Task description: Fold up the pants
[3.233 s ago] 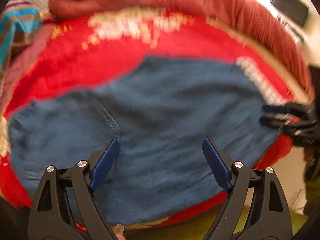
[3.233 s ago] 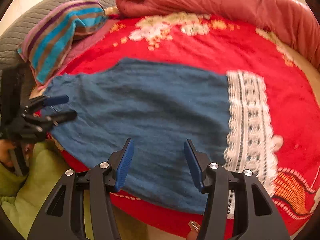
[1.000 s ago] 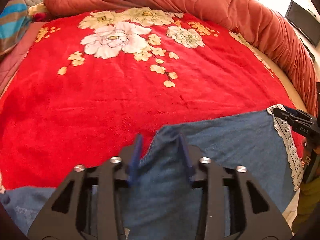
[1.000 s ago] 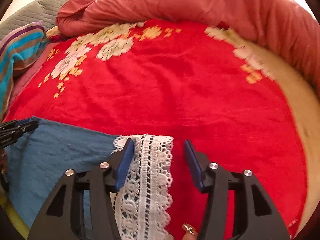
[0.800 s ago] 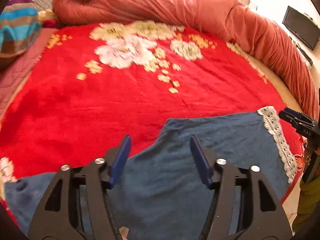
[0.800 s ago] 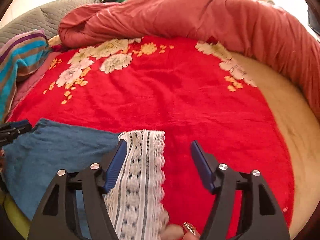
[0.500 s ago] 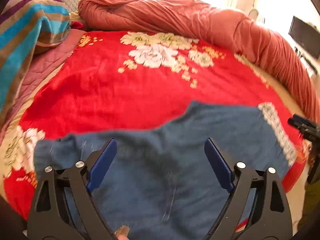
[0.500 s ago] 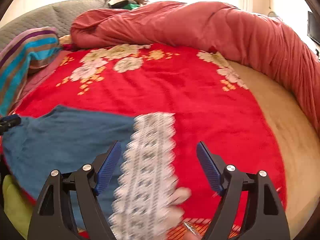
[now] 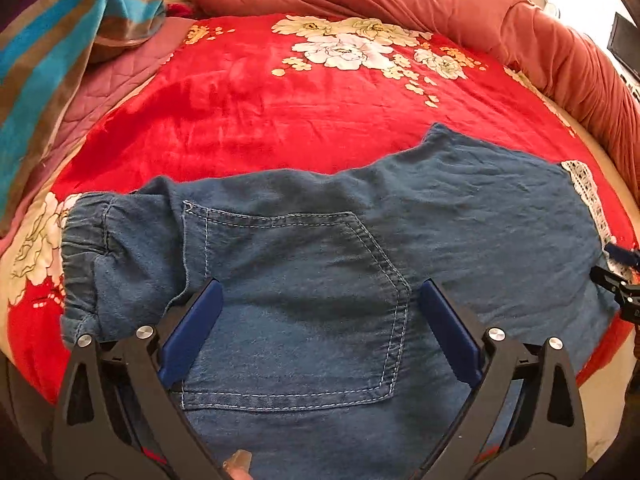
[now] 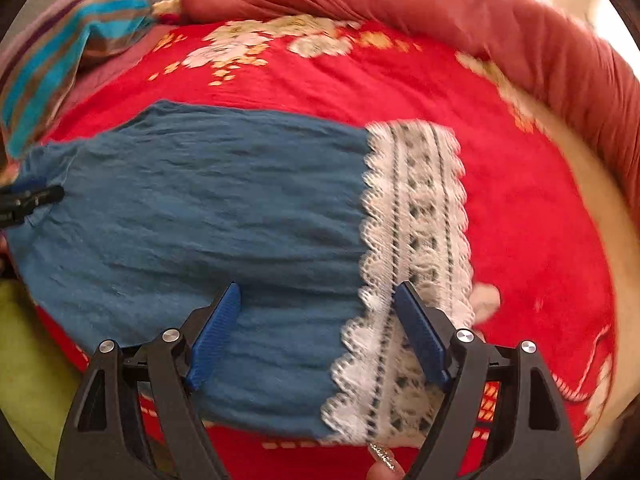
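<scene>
Blue denim pants (image 9: 480, 220) lie flat across the near part of the bed, folded lengthwise, back pocket (image 9: 304, 320) up and the elastic waist at the left. Their white lace hem (image 10: 416, 200) is at the right end. My left gripper (image 9: 320, 286) hovers over the pocket, jaws opening wide, with only the flat cloth below them. My right gripper (image 10: 318, 288) hangs open over the leg where denim meets lace, gripping nothing. Each gripper shows in the other's view: the right gripper (image 9: 618, 276) at the hem, the left gripper (image 10: 36, 196) at the waist end.
A red floral blanket (image 9: 280, 100) covers the round bed. A rolled rust-red duvet (image 9: 440, 4) runs along the far and right sides. A striped blanket (image 9: 60, 40) lies at the far left. Bare beige mattress (image 10: 592, 168) shows at the right.
Both grippers let go of the pants' edge, opened, and drew back toward the near side. The pants now lie flat, the pocket under the left gripper and the lace under the right.
</scene>
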Available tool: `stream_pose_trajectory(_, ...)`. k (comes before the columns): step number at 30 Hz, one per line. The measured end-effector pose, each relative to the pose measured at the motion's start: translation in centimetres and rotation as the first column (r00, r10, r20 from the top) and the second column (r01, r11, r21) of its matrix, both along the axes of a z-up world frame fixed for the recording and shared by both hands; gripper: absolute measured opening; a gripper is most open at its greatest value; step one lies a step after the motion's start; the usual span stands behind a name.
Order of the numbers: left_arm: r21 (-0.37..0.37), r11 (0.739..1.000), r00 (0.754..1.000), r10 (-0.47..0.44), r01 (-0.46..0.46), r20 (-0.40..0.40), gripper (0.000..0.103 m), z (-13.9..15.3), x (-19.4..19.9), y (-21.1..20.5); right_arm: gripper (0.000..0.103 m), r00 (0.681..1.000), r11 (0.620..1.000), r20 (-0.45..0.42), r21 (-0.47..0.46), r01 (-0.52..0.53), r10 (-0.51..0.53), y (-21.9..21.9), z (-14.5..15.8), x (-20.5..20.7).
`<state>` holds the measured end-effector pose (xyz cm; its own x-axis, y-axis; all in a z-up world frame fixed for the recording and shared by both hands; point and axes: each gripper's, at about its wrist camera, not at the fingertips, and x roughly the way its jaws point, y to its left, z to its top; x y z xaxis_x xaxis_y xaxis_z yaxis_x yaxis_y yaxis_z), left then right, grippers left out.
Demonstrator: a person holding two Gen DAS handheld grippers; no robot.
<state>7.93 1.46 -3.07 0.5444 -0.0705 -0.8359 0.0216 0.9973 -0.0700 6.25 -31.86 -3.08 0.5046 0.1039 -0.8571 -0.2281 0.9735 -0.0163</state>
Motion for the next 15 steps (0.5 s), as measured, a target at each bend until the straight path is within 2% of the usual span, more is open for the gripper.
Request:
stream_pose_trajectory(9, -0.031, 1.000, 1.000, -0.001, 0.002, 0.008, 0.092, 0.1, -0.1, 0.3, 0.079, 1.000, 1.000, 0.013, 0.003, 0.002, -0.002, -0.4, -0.4, -0.6)
stream_pose_trajectory(15, -0.054, 0.998, 0.999, -0.010, 0.012, 0.038, 0.093, 1.9, -1.1, 0.1, 0.079, 0.997, 0.999, 0.081, 0.037, 0.000, -0.003, -0.9, 1.9, -2.3)
